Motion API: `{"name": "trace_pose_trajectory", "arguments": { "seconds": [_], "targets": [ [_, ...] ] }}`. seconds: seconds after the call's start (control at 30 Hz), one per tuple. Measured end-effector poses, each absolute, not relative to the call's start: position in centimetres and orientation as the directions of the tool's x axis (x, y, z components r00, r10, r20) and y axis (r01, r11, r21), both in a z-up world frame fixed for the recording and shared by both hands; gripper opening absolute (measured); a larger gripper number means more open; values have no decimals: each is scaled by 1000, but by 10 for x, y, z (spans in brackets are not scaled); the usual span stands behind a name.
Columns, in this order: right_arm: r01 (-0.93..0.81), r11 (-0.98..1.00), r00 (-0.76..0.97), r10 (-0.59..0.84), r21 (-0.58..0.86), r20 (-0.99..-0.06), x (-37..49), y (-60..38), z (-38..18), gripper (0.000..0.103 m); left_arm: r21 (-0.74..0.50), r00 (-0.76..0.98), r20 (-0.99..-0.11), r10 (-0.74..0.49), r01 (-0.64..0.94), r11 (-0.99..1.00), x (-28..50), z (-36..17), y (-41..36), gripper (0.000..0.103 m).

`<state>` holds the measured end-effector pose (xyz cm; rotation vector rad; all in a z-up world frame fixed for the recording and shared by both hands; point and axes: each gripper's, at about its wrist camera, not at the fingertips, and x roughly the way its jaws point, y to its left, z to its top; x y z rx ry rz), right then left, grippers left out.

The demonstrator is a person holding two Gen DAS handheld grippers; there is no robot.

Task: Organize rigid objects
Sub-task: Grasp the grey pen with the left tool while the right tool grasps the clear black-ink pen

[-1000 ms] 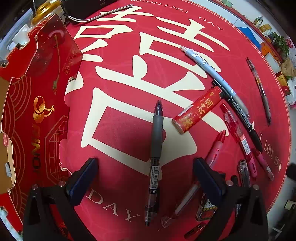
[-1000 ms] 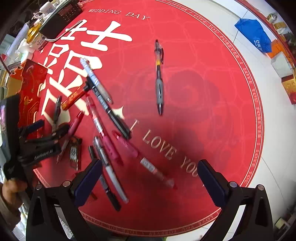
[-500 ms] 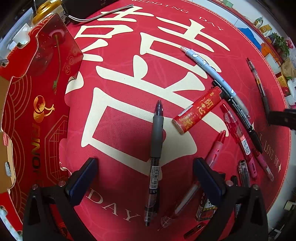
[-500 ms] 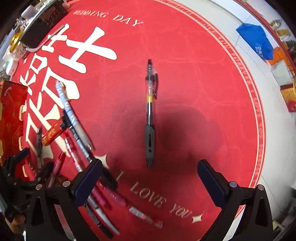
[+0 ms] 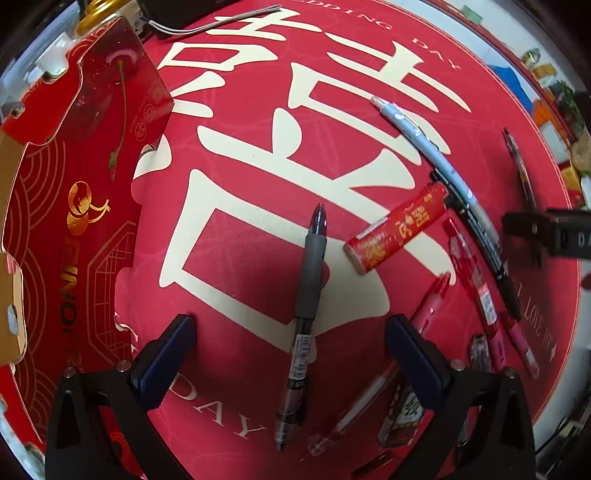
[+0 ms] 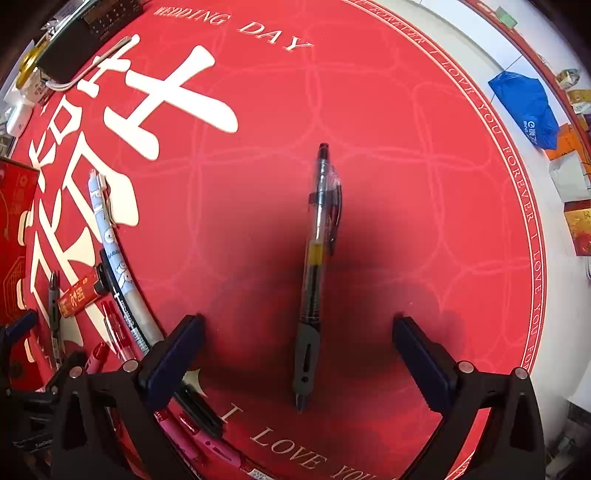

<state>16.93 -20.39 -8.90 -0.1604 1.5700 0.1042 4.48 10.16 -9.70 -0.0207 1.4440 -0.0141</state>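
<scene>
The left claw (image 5: 290, 352) is hanging wide open astride a grey-grip pen (image 5: 304, 314) lying on the red mat (image 5: 240, 258). The right claw (image 6: 297, 354) is gaping likewise around a clear pen (image 6: 314, 273) nearer the mat's far edge, neither touching.

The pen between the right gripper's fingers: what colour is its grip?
Dark grey grip, clearest in the right wrist view.

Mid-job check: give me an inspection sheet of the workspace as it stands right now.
Surface: round red mat with white lettering.
Job's things: grey-grip pen lying between left gripper fingers; clear pen between right gripper fingers; pen pile and red lighter at the side.
Clutter: red carton on the mat's edge.
Grippers: both open, holding nothing.
Cables: grey cable at the far edge.
Surroundings: blue bag, small boxes on the floor.
</scene>
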Motion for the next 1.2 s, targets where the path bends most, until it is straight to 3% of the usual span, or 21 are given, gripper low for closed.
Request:
{"name": "trace_pose_trajectory", "arguments": {
  "seconds": [0.13,0.27,0.87,1.2],
  "targets": [
    [-192,980,13,-41,-43,-999,157,-188,-85,101,-21,152,-988,-22,8,1000,43,-95,93,103],
    [-223,974,38,-39,-46,-999,145,-159,-81,92,-21,153,-988,-23,15,1000,43,-93,90,103],
    [-250,967,14,-46,-48,-999,144,-154,-77,95,-27,160,-987,-32,38,999,48,-91,75,103],
    [-80,996,-1,-39,-39,-999,140,-190,-79,94,-8,174,-985,15,-132,991,44,-93,103,103]
  ]
}}
